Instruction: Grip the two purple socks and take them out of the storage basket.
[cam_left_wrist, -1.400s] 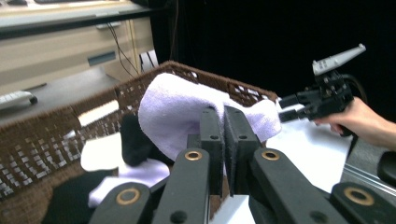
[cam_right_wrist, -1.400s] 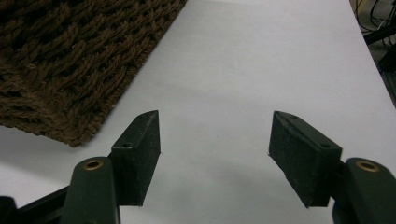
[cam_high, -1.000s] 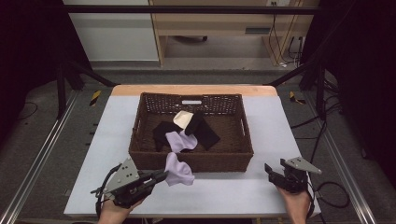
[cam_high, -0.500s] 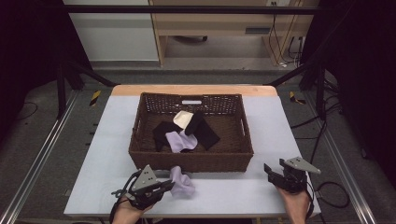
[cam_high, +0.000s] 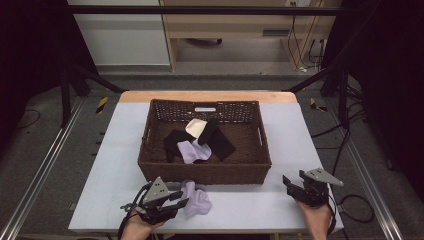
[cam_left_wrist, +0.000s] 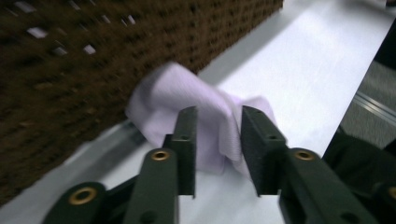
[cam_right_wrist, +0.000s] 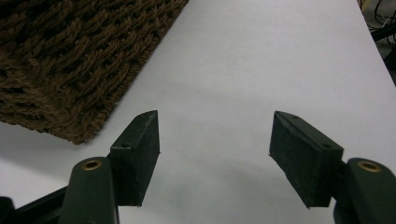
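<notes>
A crumpled lavender cloth (cam_high: 198, 202) (cam_left_wrist: 187, 95) lies on the white table just in front of the brown wicker basket (cam_high: 205, 173) (cam_left_wrist: 70, 70). My left gripper (cam_high: 179, 200) (cam_left_wrist: 218, 135) sits low at the cloth's left side. Its jaws have just been opening, and they now stand apart with a fold of the cloth loose between them. At the table's front right, my right gripper (cam_high: 289, 184) (cam_right_wrist: 215, 140) rests open over bare table, with the basket's corner (cam_right_wrist: 70, 56) off to its left.
Inside the basket lie a second lavender cloth (cam_high: 192, 150), two black cloths (cam_high: 172, 140) (cam_high: 220, 143) and a cream one (cam_high: 196, 127). White table surface (cam_high: 250, 205) stretches between the two grippers. The table's front edge runs close under both hands.
My left gripper came down from the basket's front wall to the table with the lavender cloth. Its jaws have since parted and the cloth rests on the table. The right gripper has kept still.
</notes>
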